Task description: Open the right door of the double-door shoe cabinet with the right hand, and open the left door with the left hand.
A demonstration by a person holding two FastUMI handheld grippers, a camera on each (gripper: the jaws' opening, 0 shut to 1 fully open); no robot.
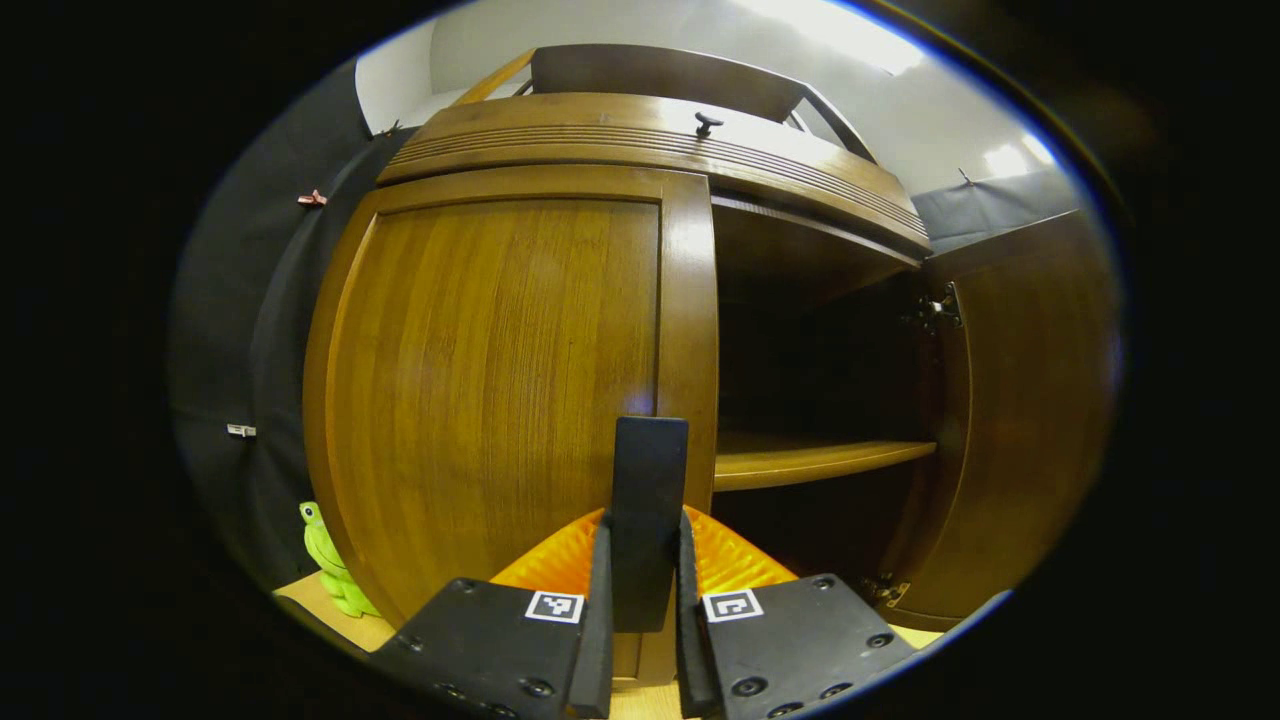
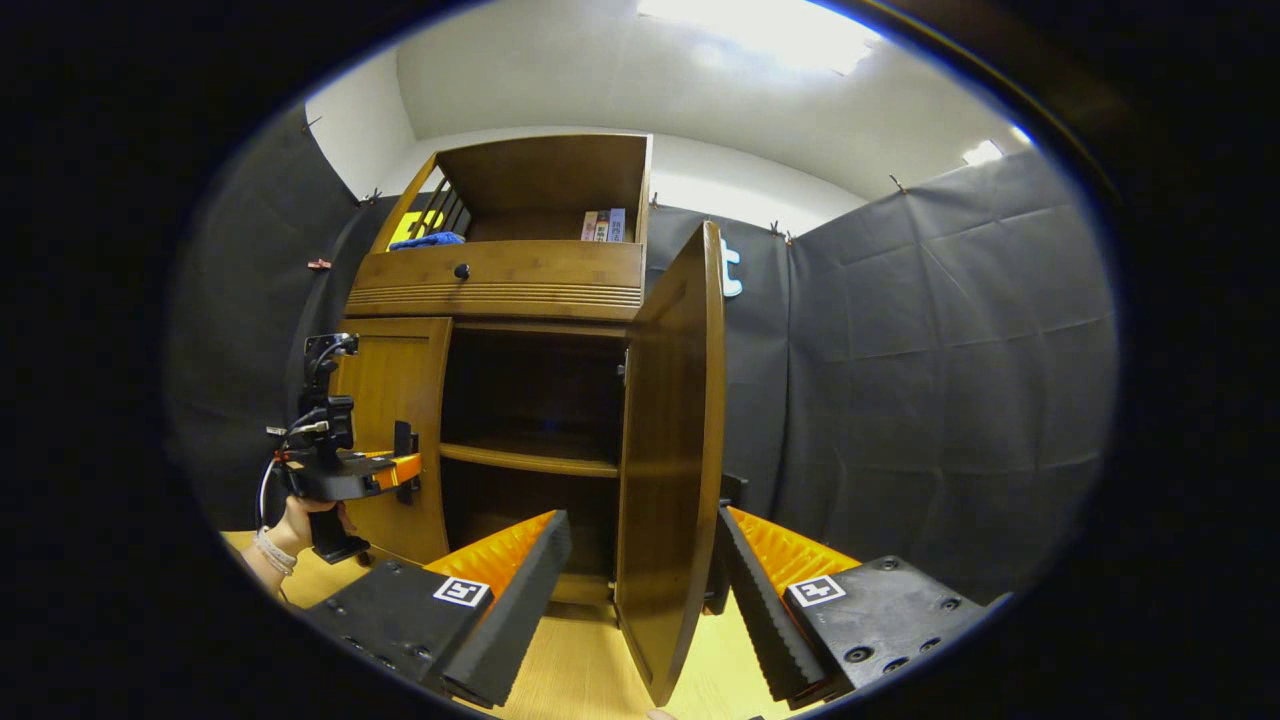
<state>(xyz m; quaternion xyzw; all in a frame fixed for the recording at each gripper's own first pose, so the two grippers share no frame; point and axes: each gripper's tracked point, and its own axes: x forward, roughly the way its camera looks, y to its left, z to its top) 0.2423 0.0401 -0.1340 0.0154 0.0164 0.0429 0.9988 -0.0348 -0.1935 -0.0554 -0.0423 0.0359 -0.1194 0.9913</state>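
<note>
The wooden shoe cabinet [image 2: 500,285] stands ahead. Its left door [image 1: 490,380] lies flush with the cabinet front. A dark upright handle [image 1: 650,470] on that door's inner edge sits between my left gripper's [image 1: 645,520] fingers, which press on it from both sides. In the right gripper view the left gripper [image 2: 400,470] and the hand [image 2: 300,520] holding it are at that door. The right door [image 2: 670,450] is swung out, edge-on, between the spread fingers of my right gripper [image 2: 643,520], which is open around it. A small dark handle [image 2: 730,490] peeks from behind the right door.
Inside the cabinet a shelf [image 1: 810,460] crosses a dark interior. A drawer with a knob [image 2: 461,270] and an upper shelf with books [image 2: 600,225] sit above. A green toy [image 1: 335,570] stands on the wooden floor [image 2: 590,660] left of the cabinet. Black cloth [image 2: 930,380] hangs at right.
</note>
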